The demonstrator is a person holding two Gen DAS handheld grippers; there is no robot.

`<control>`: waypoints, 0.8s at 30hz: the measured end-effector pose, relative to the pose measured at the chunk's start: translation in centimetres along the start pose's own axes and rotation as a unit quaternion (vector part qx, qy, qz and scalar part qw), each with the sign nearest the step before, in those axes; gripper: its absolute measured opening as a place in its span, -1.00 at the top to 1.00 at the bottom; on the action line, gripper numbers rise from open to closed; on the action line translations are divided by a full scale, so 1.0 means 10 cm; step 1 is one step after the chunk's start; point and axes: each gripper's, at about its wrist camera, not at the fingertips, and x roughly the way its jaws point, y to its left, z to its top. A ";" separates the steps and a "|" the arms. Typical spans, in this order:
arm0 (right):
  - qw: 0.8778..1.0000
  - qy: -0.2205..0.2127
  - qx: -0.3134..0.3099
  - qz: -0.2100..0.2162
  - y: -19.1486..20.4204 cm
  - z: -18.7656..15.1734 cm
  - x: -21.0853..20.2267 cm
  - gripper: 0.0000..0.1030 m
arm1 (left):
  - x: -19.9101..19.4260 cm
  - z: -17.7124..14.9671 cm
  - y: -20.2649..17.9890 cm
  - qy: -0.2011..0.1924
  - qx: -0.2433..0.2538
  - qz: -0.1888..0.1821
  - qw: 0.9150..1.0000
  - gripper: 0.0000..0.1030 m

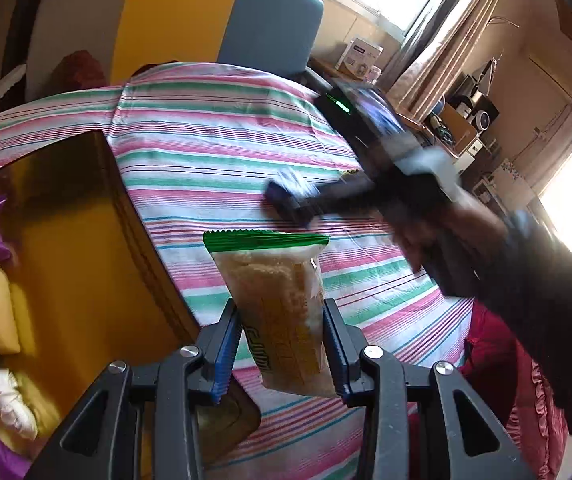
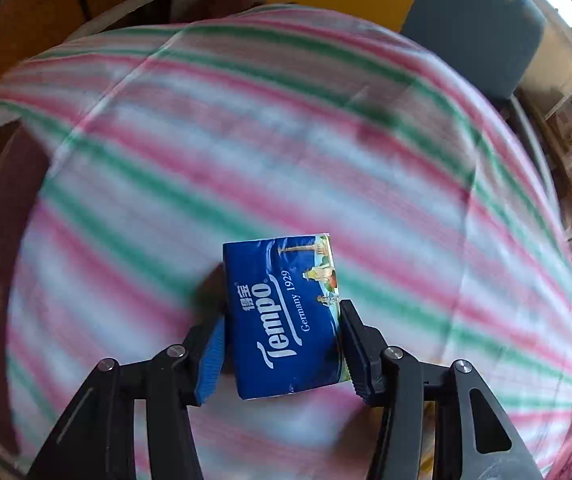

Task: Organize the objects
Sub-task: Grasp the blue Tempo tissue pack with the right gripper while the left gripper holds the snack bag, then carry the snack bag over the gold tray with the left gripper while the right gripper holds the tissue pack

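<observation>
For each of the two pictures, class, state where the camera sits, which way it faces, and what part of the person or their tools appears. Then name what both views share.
Left wrist view: sits on the left hand-held gripper, looking forward and down along its fingers, which clamp a snack packet; the right hand-held gripper and a dark sleeve cross the frame.
Right wrist view: sits on the right hand-held gripper, looking steeply down, a blue tissue pack between its fingers.
Shared: striped cloth, tissue pack, yellow tray.
</observation>
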 end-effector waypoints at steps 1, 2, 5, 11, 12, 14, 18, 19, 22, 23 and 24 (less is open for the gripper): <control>1.000 0.003 0.004 0.008 0.04 -0.11 -0.05 -0.03 | -0.04 -0.02 0.00 -0.003 -0.001 0.004 1.000 0.23; 1.000 0.005 0.007 0.011 0.08 -0.26 -0.10 -0.03 | -0.07 -0.04 0.00 -0.006 -0.001 0.008 1.000 0.23; 1.000 0.013 0.022 0.011 0.12 -0.66 -0.23 -0.04 | -0.15 -0.09 -0.03 -0.016 -0.002 0.025 1.000 0.23; 0.998 -0.005 0.069 0.004 0.00 -1.13 -0.30 -0.01 | -0.30 -0.21 -0.10 -0.039 -0.002 0.047 0.998 0.25; 0.998 -0.006 0.066 0.001 0.02 -1.11 -0.29 -0.01 | -0.33 -0.23 -0.11 -0.043 0.000 0.051 0.998 0.25; 0.998 -0.011 0.061 -0.001 0.02 -1.12 -0.26 -0.02 | -0.36 -0.29 -0.16 -0.048 0.004 0.059 0.997 0.25; 0.997 -0.020 0.069 0.014 0.03 -1.10 -0.25 -0.02 | -0.41 -0.39 -0.20 -0.049 0.007 0.071 0.996 0.26; 0.997 -0.022 0.066 0.012 0.08 -1.08 -0.25 -0.03 | -0.42 -0.41 -0.21 -0.048 0.009 0.075 0.996 0.26; 0.997 -0.025 0.066 0.010 0.09 -1.03 -0.22 -0.03 | -0.47 -0.45 -0.23 -0.048 0.015 0.086 0.995 0.27; 0.997 -0.026 0.065 0.010 0.09 -1.02 -0.22 -0.03 | -0.48 -0.46 -0.22 -0.049 0.015 0.088 0.995 0.27; 0.997 -0.027 0.065 0.010 0.09 -1.02 -0.21 -0.03 | -0.48 -0.47 -0.23 -0.049 0.015 0.091 0.995 0.27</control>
